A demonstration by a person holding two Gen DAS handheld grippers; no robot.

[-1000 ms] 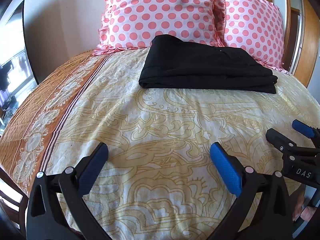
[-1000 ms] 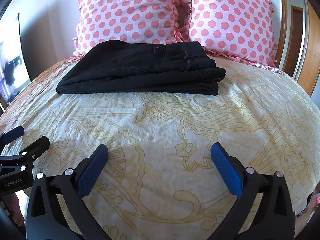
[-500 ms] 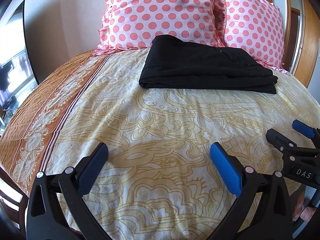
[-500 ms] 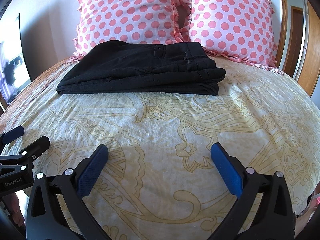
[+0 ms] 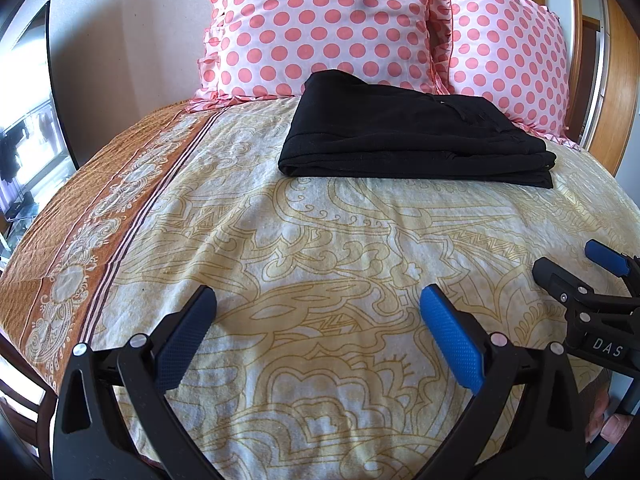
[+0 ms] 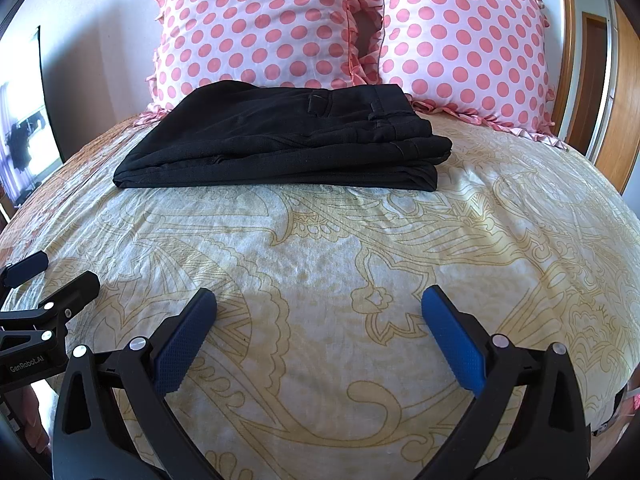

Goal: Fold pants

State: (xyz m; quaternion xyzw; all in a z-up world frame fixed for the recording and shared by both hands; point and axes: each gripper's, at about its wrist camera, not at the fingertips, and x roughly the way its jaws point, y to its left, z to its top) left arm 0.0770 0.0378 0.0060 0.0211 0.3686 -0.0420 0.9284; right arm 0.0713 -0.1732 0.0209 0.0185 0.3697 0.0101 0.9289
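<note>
Black pants (image 5: 408, 136) lie folded in a flat stack at the far end of the bed, in front of the pillows; they also show in the right wrist view (image 6: 288, 140). My left gripper (image 5: 318, 320) is open and empty above the bedspread, well short of the pants. My right gripper (image 6: 320, 320) is open and empty, also well short of them. The right gripper shows at the right edge of the left wrist view (image 5: 576, 272). The left gripper shows at the left edge of the right wrist view (image 6: 52, 276).
Two pink polka-dot pillows (image 6: 264, 28) (image 6: 464, 40) lean against the wall behind the pants. The bed has a cream patterned bedspread (image 5: 320, 240) with an orange border (image 5: 80, 216) on its left. A wooden door frame (image 6: 624, 80) stands at the right.
</note>
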